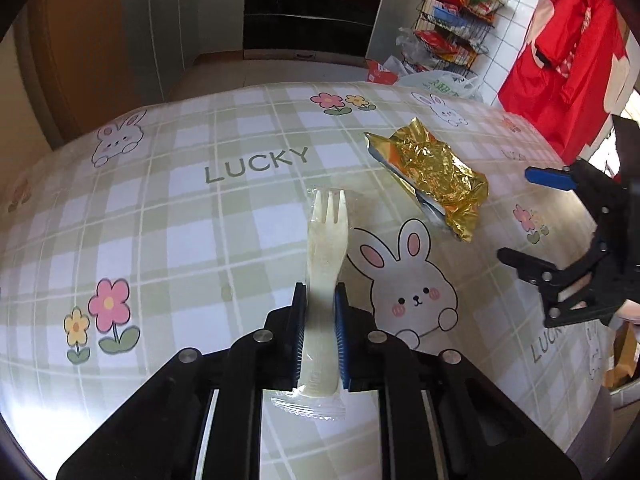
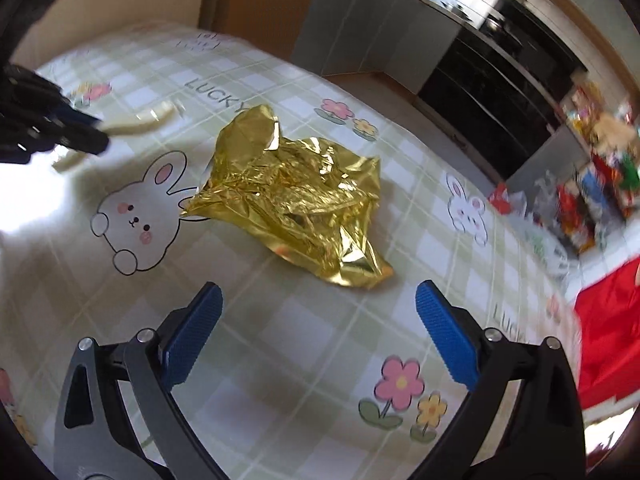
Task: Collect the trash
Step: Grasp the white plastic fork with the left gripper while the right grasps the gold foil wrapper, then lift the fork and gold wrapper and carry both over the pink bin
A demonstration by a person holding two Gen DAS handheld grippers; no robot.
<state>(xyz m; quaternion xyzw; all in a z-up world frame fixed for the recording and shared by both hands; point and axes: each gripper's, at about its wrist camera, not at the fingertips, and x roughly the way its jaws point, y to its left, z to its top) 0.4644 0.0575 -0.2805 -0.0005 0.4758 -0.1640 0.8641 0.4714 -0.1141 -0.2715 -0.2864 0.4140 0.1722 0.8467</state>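
My left gripper (image 1: 320, 292) is shut on a white plastic fork in a clear wrapper (image 1: 325, 248), its tines pointing away over the table. The fork also shows in the right wrist view (image 2: 152, 120), held by the left gripper (image 2: 102, 140) at the far left. A crumpled gold foil wrapper (image 1: 434, 178) lies on the table to the right of the fork. In the right wrist view the gold foil wrapper (image 2: 296, 196) lies just ahead of my right gripper (image 2: 318, 300), which is open and empty. The right gripper also shows in the left wrist view (image 1: 516, 216), beside the wrapper.
The table carries a green-checked cloth with bunnies and flowers (image 1: 160, 220). Beyond its far edge stand kitchen cabinets (image 1: 312, 12), a wire rack of snack packs (image 1: 452, 28), plastic bags (image 1: 444, 84) and a red garment on the tiled wall (image 1: 568, 68).
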